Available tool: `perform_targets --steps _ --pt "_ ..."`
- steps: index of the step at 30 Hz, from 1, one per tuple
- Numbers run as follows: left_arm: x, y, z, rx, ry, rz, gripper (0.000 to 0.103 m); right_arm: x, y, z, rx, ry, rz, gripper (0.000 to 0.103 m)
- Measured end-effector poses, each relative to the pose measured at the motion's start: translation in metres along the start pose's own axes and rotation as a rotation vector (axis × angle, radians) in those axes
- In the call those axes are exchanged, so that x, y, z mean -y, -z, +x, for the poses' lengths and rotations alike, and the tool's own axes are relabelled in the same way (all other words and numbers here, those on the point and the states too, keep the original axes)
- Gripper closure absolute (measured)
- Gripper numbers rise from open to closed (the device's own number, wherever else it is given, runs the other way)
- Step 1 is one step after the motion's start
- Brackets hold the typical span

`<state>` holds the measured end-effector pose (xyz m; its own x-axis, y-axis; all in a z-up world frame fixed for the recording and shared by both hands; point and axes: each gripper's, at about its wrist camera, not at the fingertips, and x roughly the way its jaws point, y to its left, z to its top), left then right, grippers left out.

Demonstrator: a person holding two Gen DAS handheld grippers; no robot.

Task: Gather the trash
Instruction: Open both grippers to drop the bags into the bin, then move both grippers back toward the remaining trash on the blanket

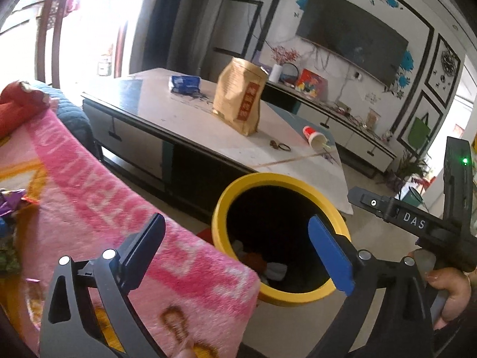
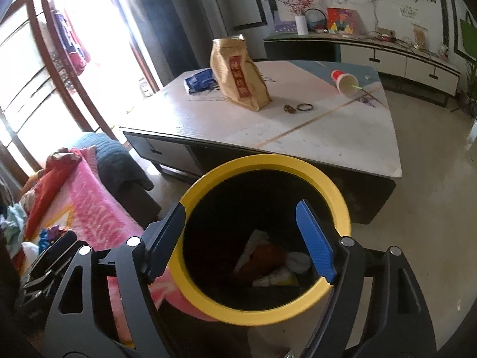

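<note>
Hovering over the yellow-rimmed trash bin (image 2: 265,310), the right hand-held gripper (image 2: 247,241) is spread wide and carries nothing; the left hand-held gripper (image 1: 238,253) beside it is likewise released. Crumpled trash (image 2: 268,259) lies at the bin's bottom. A drop looks finished; next, I judge, comes the tipped paper cup (image 2: 345,82) near the worktop's (image 2: 328,143) far right corner, beyond the brown paper bag (image 2: 238,74).

Worktop (image 2: 342,149): low, pale-topped, dark-framed. On it: upright tan paper bag with red label (image 2: 238,74); flat blue-and-white packet (image 2: 199,80) just behind; tipped red-and-white paper cup (image 2: 344,80) near far corner; small dark ring (image 2: 304,107) and brownish bit (image 2: 289,109) between bag and cup.

Pale floor (image 2: 432,208): yellow-rimmed round black bin (image 2: 265,313) holding crumpled scraps, before the worktop.
</note>
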<state>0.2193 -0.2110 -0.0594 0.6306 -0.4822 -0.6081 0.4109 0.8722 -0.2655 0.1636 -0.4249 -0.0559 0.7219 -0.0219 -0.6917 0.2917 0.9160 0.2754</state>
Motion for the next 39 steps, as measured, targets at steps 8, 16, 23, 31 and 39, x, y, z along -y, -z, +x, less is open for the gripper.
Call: perform_targets --steps 8,16,23,31,39 --pt "-0.02 0.001 -0.028 0.039 -0.027 -0.041 0.008 -0.019 0.003 -0.009 0.027 -0.023 -0.031 0.028" --pt "-0.039 0.002 -0.054 0.085 -0.066 -0.066 0.007 -0.039 0.009 -0.014 0.031 -0.054 -0.069 0.028" --pt "-0.055 0.003 -0.072 0.117 -0.091 -0.11 0.007 -0.059 0.016 -0.019 0.029 -0.091 -0.107 0.028" --pt "-0.071 0.006 -0.091 0.151 -0.128 -0.139 0.007 -0.085 0.027 -0.025 0.027 -0.152 -0.151 0.028" --pt "-0.092 0.011 -0.11 0.171 -0.174 -0.17 0.007 -0.111 0.038 -0.031 0.029 -0.205 -0.206 0.027"
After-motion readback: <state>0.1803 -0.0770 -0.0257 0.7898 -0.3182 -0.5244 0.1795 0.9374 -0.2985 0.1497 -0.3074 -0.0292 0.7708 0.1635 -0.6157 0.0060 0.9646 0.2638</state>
